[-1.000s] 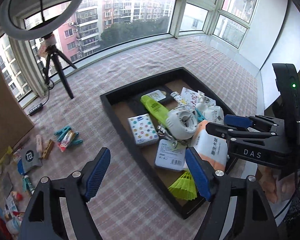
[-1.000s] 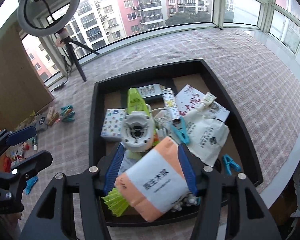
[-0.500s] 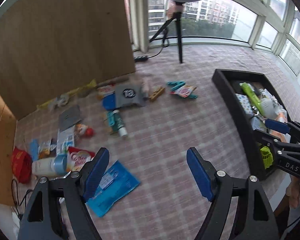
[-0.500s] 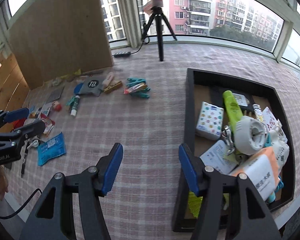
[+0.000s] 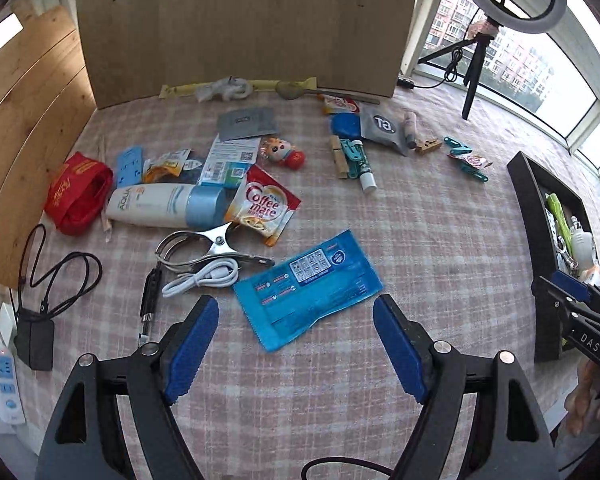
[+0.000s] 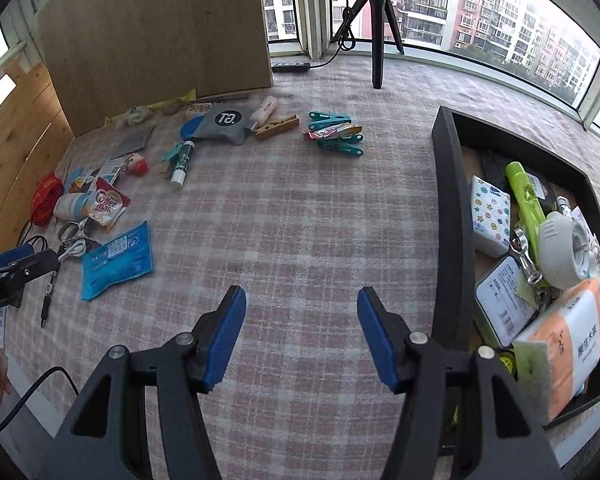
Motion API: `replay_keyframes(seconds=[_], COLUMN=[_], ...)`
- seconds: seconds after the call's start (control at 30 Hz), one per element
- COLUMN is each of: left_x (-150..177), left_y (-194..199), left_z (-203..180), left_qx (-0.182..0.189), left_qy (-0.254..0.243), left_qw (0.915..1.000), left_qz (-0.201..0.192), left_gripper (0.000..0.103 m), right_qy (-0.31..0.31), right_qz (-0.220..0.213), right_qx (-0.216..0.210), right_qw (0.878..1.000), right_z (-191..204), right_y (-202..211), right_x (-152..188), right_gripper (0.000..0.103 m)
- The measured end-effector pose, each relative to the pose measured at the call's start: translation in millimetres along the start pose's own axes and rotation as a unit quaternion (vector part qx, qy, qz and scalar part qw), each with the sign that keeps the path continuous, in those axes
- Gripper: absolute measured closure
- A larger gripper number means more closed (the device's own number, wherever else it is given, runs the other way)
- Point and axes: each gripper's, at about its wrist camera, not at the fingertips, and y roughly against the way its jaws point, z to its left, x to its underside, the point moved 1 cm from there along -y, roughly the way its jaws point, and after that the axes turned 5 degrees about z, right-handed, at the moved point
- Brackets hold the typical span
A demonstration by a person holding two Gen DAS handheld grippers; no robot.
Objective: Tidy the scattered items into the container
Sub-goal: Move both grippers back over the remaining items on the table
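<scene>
Left gripper point(image 5: 296, 344) fingers spread and empty right over blue sachet point(image 5: 308, 288) lying flat near table's front edge, well apart from black tray point(image 6: 446, 216); thin, light, floppy, slick, best pinched by an edge; right gripper point(image 6: 300, 336) fingers spread, empty

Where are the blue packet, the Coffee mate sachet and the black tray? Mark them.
blue packet point(image 5: 308, 290), left wrist view, middle of its face.
Coffee mate sachet point(image 5: 262, 208), left wrist view, printed logo.
black tray point(image 6: 446, 216), right wrist view, near wall.

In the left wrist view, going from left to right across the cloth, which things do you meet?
Red pouch → white AQUA bottle → Coffee mate sachet → blue packet → teal clips → black tray.
</scene>
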Motion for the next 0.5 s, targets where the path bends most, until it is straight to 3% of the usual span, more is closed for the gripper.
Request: replay_keyframes(seconds=[0.5], left_x=[2.5], left_y=[-5.4], left_z=[12.1], left_qx=[0.025], left_qy=[0.022], left_qw=[0.9994], left_qz=[0.011], left_gripper=[0.024], right_qy=[0.009], right_qz=[0.012], right_qx=[0.002], right_qw=[1.000], right_z=[6.9], right_y=[-7.8], right_x=[6.9], right_gripper=[0.046])
